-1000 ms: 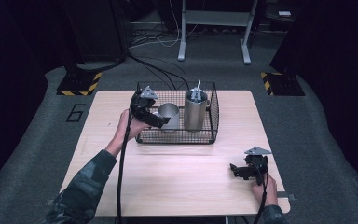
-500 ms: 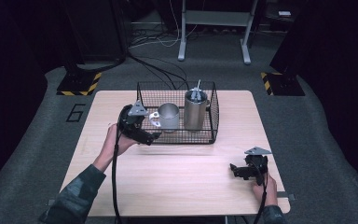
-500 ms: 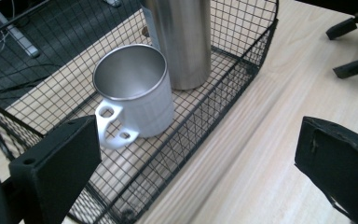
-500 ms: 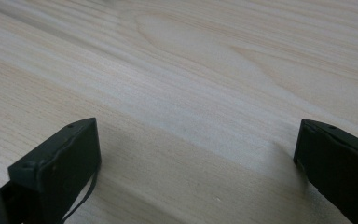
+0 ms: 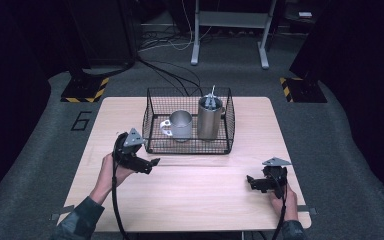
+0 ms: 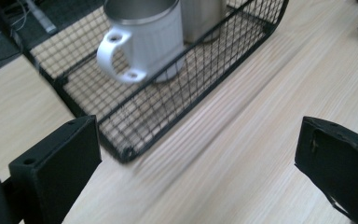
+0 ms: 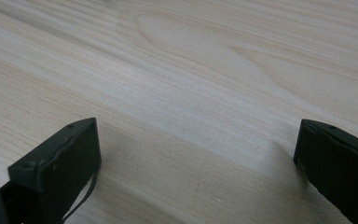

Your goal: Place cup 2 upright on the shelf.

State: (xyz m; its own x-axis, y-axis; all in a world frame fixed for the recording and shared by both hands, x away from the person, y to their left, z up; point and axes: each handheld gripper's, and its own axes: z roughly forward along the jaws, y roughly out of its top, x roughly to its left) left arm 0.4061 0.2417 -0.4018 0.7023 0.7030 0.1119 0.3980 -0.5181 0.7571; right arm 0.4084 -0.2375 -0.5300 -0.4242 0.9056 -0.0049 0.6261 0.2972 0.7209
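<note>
A black wire basket stands at the back middle of the wooden table. Inside it sit a steel mug with a white handle and a taller steel cylinder with utensils in it. My left gripper hovers open just outside the basket's front left corner, nothing between its jaws. In the left gripper view the mug and the basket's corner lie ahead of the wide-apart jaws. My right gripper rests open near the table's front right, over bare wood.
The table's front middle between the two grippers is bare wood. Dark floor surrounds the table, with cables, a metal stand and yellow-black striped feet behind it.
My left gripper has drawn back out of the basket, moving down and left to the table in front of its left corner. The mug stays in the basket. The right gripper has not moved.
</note>
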